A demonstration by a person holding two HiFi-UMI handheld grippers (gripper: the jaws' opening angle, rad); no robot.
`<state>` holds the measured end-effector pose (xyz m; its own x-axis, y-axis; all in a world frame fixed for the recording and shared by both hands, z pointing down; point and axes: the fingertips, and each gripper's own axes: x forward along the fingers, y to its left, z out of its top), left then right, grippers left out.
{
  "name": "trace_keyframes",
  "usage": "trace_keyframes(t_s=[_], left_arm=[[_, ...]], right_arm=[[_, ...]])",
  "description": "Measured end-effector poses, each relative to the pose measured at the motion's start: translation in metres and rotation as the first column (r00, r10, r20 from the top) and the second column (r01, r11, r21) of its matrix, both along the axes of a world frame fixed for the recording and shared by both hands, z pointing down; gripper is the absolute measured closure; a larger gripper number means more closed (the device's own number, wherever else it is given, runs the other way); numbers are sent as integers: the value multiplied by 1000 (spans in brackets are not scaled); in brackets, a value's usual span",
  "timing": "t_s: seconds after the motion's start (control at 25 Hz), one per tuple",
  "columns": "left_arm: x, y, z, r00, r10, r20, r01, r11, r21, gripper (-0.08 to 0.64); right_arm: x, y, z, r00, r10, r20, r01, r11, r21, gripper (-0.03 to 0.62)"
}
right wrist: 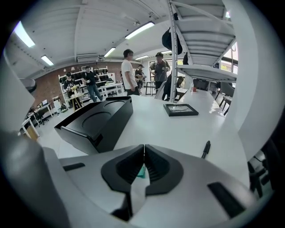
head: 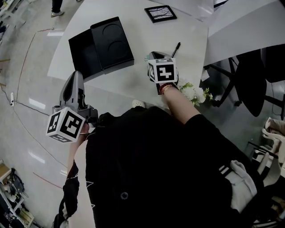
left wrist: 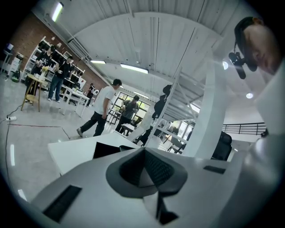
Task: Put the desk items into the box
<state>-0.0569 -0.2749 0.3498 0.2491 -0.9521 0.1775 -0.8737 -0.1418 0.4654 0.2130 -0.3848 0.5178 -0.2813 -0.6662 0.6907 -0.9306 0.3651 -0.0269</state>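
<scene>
An open black box with round recesses lies on the white table; the right gripper view shows the box at left. My right gripper rests low on the table right of the box, its jaws shut on a small teal-green item, which peeks out at the gripper's tip. A black pen lies just right of it, and a black picture frame sits farther back. My left gripper hovers at the table's near left edge, shut and holding nothing.
A sprig of white flowers lies at the table's near right edge by my right forearm. A second white table and a black chair stand to the right. People stand in the background beyond the tables.
</scene>
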Motion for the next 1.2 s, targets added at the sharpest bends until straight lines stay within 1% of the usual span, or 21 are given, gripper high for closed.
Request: trace_keyframes(t_s=[0.6, 1.2], left_arm=[[-14, 26, -6, 1000, 1, -14, -1, 1000, 22, 549], [-41, 82, -15, 999, 5, -32, -4, 999, 54, 549]], right_arm=[[-12, 25, -10, 1000, 13, 9, -13, 1000, 12, 581], [-41, 86, -22, 1000, 1, 11, -2, 999, 35, 583]])
